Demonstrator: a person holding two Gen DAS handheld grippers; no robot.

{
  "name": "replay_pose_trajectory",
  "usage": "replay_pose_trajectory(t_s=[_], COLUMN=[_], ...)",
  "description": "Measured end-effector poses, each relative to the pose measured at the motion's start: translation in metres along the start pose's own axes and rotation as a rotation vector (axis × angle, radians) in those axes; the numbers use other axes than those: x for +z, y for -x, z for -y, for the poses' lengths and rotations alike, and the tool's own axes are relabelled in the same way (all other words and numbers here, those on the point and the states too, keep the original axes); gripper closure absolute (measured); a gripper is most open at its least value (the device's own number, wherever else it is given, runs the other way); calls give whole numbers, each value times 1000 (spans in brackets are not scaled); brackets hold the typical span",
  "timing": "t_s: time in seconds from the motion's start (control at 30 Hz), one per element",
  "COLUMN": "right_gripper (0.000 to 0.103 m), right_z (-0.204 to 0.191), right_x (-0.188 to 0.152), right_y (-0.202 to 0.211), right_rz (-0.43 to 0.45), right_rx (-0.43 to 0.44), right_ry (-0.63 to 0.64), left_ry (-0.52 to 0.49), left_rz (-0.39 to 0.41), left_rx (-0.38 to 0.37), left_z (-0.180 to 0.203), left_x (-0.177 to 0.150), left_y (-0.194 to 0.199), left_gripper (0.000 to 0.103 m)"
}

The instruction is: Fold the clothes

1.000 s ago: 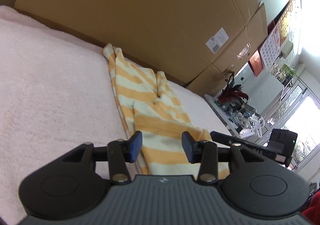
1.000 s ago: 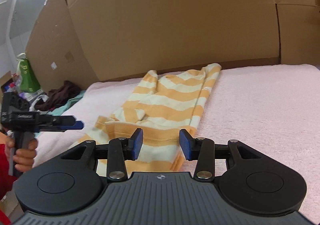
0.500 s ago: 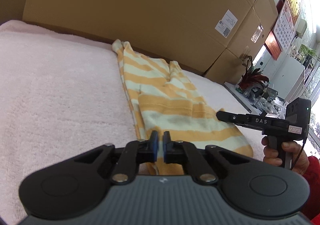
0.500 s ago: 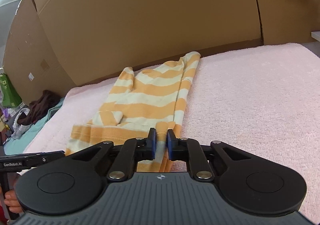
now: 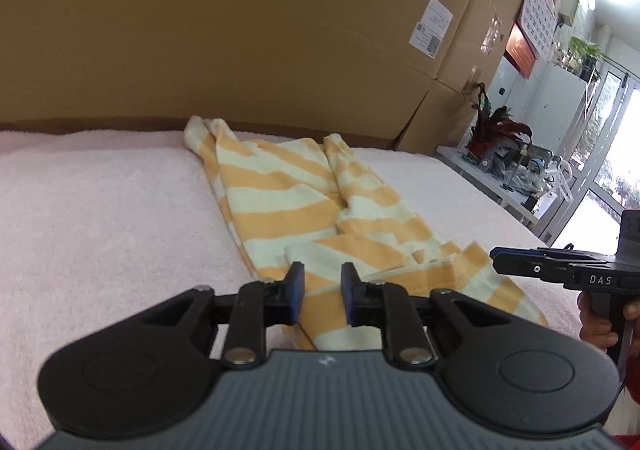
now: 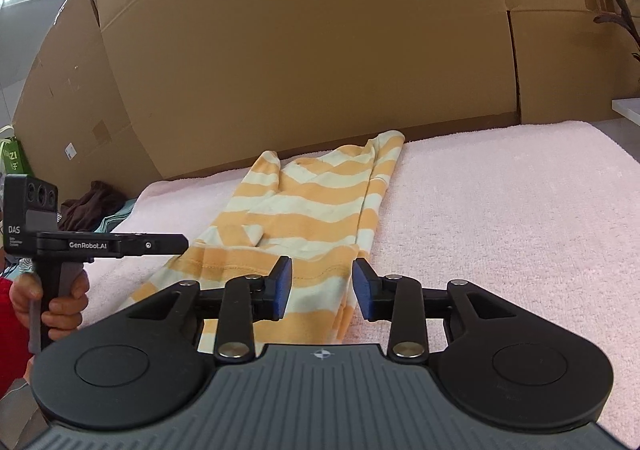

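An orange-and-cream striped garment (image 5: 288, 202) (image 6: 312, 202) lies flat and lengthwise on the pink towel-covered surface (image 5: 100, 210) (image 6: 500, 210), with a small flap folded over near its near end. My left gripper (image 5: 322, 290) hovers over the near hem, its jaws opening, a narrow gap and no cloth pinched between the blue pads. My right gripper (image 6: 322, 286) hovers at the hem's right corner, jaws opening wider, nothing gripped. Each gripper shows in the other's view, hand-held: the right gripper (image 5: 498, 262) and the left gripper (image 6: 182, 244).
Tall cardboard boxes (image 6: 300, 70) wall off the far edge of the surface. A heap of dark clothes (image 6: 92, 202) and a green bag (image 6: 12, 158) lie off the left end. A white table with a plant (image 5: 496, 138) stands off the right end.
Both grippers went from open to shut, then came partly open again. The left gripper rolled more level and shifted along the hem. The garment lies as before.
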State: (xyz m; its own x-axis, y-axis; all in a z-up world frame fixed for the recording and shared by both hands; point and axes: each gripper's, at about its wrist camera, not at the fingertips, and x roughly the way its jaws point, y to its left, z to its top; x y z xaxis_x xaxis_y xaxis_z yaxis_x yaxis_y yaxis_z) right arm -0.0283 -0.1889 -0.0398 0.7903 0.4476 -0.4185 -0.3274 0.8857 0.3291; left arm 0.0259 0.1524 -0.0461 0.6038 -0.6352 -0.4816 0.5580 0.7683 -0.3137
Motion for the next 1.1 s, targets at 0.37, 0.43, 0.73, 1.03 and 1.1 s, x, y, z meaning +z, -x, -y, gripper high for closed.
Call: replay_pose_trajectory(t_s=[0.37, 0.43, 0.73, 1.03, 1.1], right_gripper=[66, 66, 66, 66, 66], right_z=[-10, -11, -9, -11, -11], right_x=[-1, -2, -3, 4, 6], right_y=[2, 1, 1, -6, -11], right_rz=[2, 1, 11, 37, 29], right_rx=[47, 45, 41, 29, 25], right_ry=[46, 49, 42, 50, 48], left_ry=[97, 104, 74, -3, -16], left_rz=[-44, -39, -11, 32, 24], left_rx=[-42, -48, 8, 116, 129], left_z=[-25, -25, -18, 10, 13], left_x=[10, 10, 5, -6, -5], left_y=[-21, -23, -19, 10, 7], left_gripper=[66, 61, 103, 103, 103])
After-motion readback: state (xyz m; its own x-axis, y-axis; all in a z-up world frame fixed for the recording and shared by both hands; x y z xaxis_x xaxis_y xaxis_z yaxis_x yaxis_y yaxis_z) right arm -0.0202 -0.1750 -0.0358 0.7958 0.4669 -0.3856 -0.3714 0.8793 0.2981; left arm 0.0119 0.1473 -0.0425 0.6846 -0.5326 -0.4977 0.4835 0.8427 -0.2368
